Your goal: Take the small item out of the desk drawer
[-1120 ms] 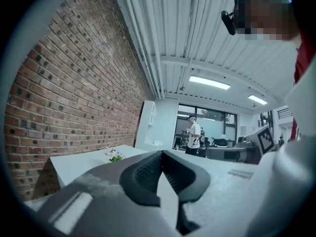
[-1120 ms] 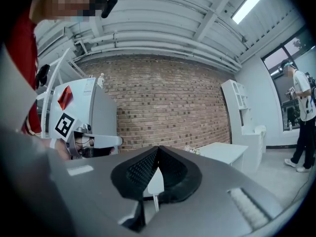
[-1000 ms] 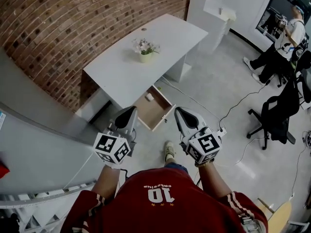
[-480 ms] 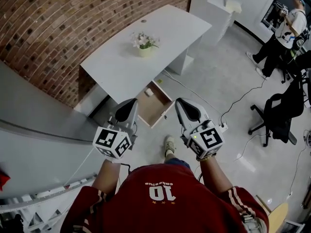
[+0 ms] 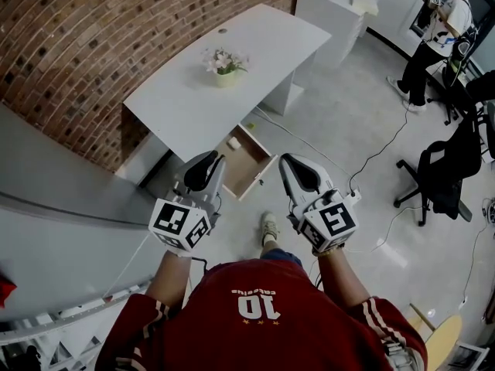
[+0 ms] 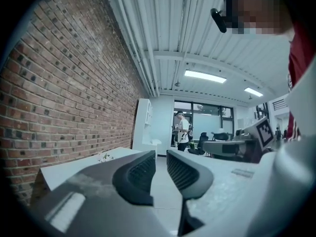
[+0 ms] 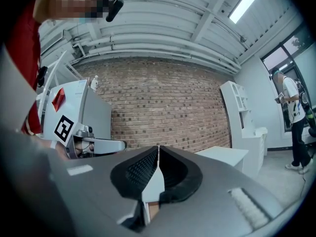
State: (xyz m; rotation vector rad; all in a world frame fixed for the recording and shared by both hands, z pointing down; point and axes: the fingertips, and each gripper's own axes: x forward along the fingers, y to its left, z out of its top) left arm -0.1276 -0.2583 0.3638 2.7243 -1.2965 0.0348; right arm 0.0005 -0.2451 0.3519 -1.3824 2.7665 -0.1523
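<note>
Drawer (image 5: 244,163) stands pulled out from under the white desk (image 5: 193,103), and the small item (image 5: 233,142), a pale little block, lies on the drawer's wooden floor near its back end, close under the desk's edge. A pot of flowers (image 5: 223,66) sits on the desktop, which is set against the brick wall (image 5: 100,37).

The person stands a step back from the drawer, one shoe (image 5: 268,229) forward on the grey floor, with both grippers held up in front of the body. The left gripper (image 5: 210,163) is to the left of the drawer's front end, the right gripper (image 5: 292,166) to its right. The item lies ahead of both and between their lines, nearer the left gripper's tips, yet well apart from either: neither gripper touches the drawer or the item, and neither gripper view takes the drawer in.

In the left gripper view its jaws are opening, with a narrow gap between the ribbed pads (image 6: 142,172) and only bare floor seen through it. In the right gripper view the two pads (image 7: 140,169) meet edge to edge with nothing clamped.

Farther off, another person (image 5: 433,37) stands by a window, and a black office chair (image 5: 445,172) is on the right.
</note>
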